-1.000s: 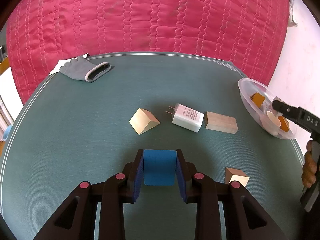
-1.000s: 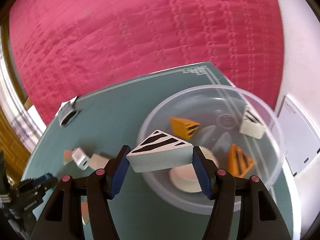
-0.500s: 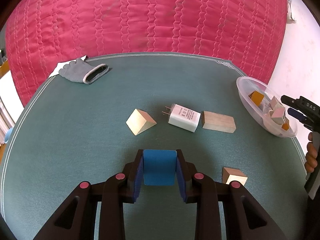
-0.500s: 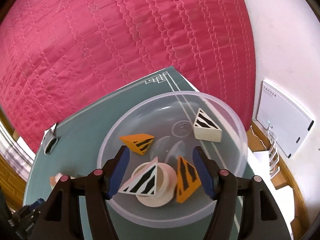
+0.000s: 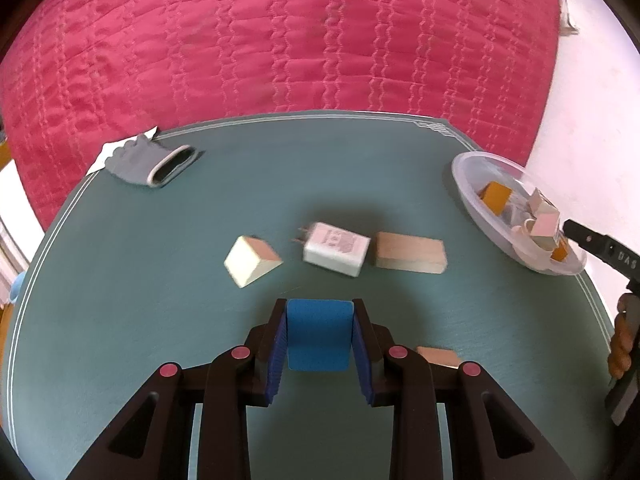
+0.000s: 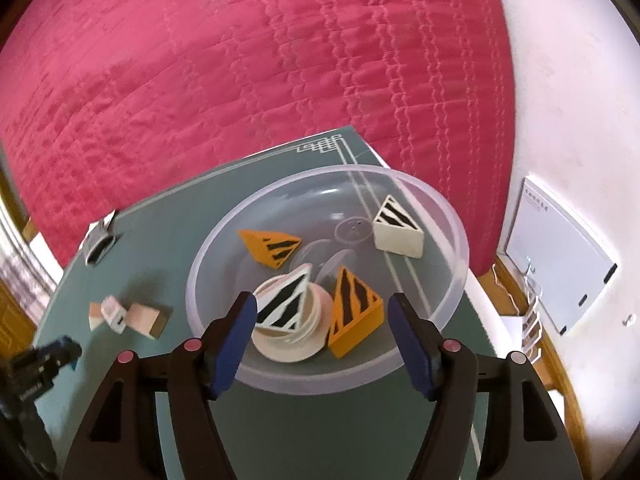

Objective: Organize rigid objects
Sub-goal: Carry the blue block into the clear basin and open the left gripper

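Your left gripper (image 5: 320,336) is clenched on a blue rounded block (image 5: 318,334), held above the near edge of the teal table (image 5: 120,300); beyond it, mid-table, lie a pale wooden wedge (image 5: 252,260), a white plug adapter (image 5: 336,248) and a rectangular wooden block (image 5: 410,253) in a row, the adapter just beside the block; a small wooden cube (image 5: 438,356) sits near the front edge, partly hidden by your left gripper. Your right gripper (image 6: 320,320) hangs over the clear plastic bowl (image 6: 448,216) at the table's right edge, its jaws opening with nothing gripped; below them a white zebra-striped wedge (image 6: 286,304) rests on a cream disc (image 6: 288,344); two orange striped wedges (image 6: 354,306) and another white one (image 6: 396,232) share the bowl; a grey glove (image 5: 152,160) lies at the far left corner.
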Demonstrator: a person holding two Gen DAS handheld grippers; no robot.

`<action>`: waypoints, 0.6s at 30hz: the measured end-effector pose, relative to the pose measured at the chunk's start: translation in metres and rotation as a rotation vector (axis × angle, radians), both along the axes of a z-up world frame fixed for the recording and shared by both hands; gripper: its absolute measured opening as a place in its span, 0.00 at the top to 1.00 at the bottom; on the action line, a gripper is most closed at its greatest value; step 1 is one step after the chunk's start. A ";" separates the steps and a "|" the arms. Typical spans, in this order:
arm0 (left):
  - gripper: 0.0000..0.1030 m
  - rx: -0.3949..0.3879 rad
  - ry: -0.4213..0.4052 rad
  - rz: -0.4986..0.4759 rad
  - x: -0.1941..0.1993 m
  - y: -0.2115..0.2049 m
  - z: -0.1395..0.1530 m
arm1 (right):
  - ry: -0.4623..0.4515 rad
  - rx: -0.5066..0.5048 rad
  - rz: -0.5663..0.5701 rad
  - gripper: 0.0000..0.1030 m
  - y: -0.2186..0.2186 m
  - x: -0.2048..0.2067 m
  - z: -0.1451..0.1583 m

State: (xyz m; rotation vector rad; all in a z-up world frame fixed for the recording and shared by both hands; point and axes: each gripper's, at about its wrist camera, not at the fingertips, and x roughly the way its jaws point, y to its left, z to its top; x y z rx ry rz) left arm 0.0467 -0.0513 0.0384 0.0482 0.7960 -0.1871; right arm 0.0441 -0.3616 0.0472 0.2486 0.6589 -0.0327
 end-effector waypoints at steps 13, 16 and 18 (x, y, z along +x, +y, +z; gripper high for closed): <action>0.69 0.040 -0.031 -0.074 0.001 -0.039 0.013 | -0.004 -0.133 -0.134 0.30 -0.006 0.002 -0.002; 0.69 0.047 -0.041 -0.102 0.002 -0.052 0.016 | -0.011 -0.083 -0.171 0.30 -0.018 0.000 -0.001; 0.69 0.049 -0.047 -0.122 0.003 -0.061 0.018 | -0.022 -0.055 -0.180 0.30 -0.023 -0.003 0.000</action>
